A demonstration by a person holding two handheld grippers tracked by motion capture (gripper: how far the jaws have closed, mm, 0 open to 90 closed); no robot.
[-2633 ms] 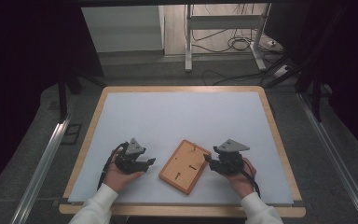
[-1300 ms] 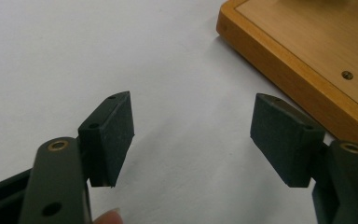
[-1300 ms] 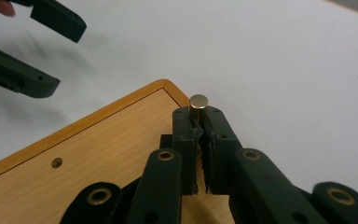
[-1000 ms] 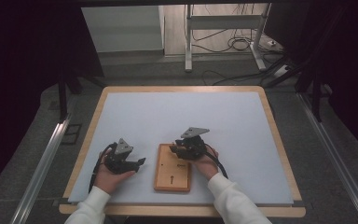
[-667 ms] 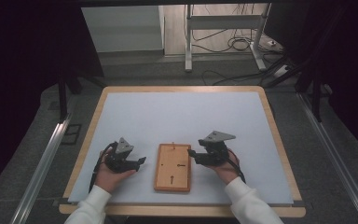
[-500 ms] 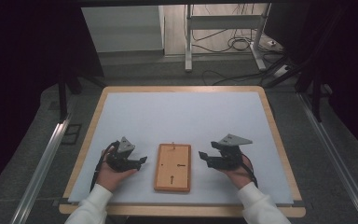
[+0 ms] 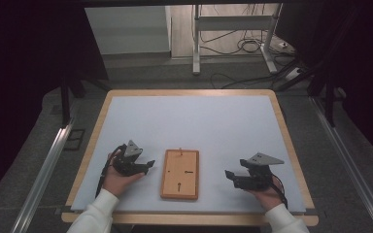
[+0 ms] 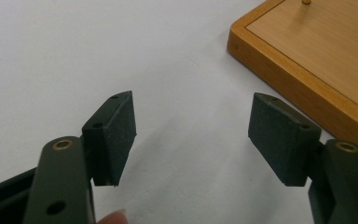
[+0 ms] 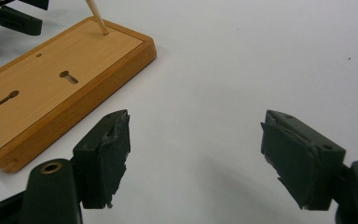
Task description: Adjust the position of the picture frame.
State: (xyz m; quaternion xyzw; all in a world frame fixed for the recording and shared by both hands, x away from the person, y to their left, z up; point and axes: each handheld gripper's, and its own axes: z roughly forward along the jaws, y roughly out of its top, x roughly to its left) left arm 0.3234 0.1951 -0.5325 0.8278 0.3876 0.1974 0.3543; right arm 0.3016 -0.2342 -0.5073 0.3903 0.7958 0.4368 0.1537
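The wooden board (image 7: 180, 174) lies flat on the white table (image 7: 199, 121), near its front edge, squarely between the two hands. The left gripper (image 7: 144, 166) sits just beside the board's left side, jaws spread and empty, the board's edge showing right next to one pad (image 8: 282, 135) in the left gripper view. The right gripper (image 7: 231, 177) rests apart from the board's right side; its jaws have just been opening and nothing sits between them.
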